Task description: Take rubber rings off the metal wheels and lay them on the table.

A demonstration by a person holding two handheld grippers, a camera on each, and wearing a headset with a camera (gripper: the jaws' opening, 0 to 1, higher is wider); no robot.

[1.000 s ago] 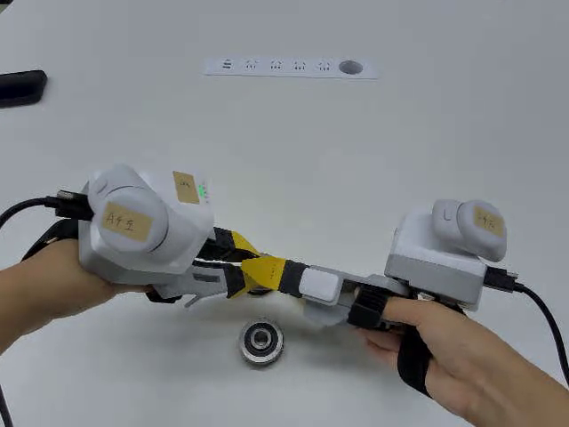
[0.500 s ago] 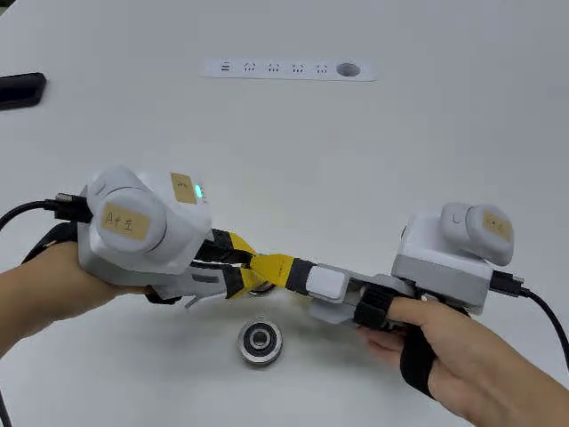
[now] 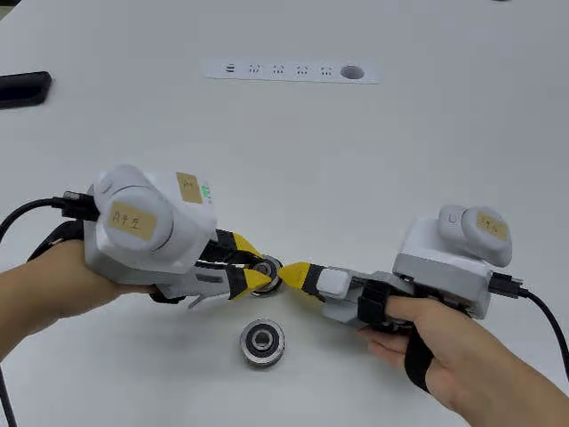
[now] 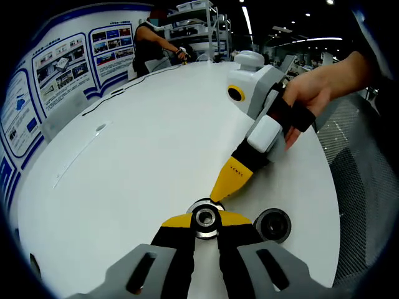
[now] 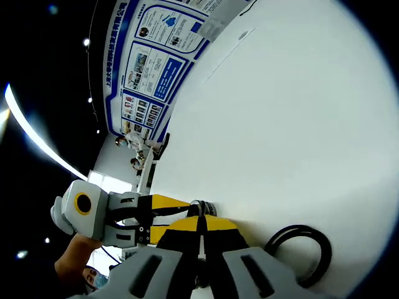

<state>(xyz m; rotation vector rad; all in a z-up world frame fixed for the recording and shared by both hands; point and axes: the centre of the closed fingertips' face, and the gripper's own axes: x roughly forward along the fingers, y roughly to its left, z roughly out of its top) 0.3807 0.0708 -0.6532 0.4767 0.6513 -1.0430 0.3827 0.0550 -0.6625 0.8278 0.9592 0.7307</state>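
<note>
1. Left gripper (image 3: 254, 267): the jaws are clamped on a wheel (image 4: 205, 217), one on each side. It is held low over or on the table (image 3: 382, 160); we cannot tell which.
2. Right gripper (image 3: 293, 274): the jaws are pressed together, and the yellow tip touches the rim of that wheel from the far side. We cannot tell whether a lip of rubber ring is pinched between them.
3. Second wheel (image 3: 261, 342): it lies flat on the table, near the grippers on the person's side, and neither gripper touches it. Its rim looks dark in the left gripper view, so we judge its rubber ring to be in place.
4. Black loop (image 5: 300, 229): it lies on the table at the edge of the right gripper view. We cannot tell whether it is a ring or a cable.
5. Power strip (image 3: 289, 69): it sits on the far side of the table, well apart from the work.
6. Progress, as we judge it: the task is at an early stage.
   - One wheel is gripped and being worked on.
   - We can confirm no ring as laid down.
   - What is left is to peel this ring, set it on the table, then do the same for the second wheel.
</note>
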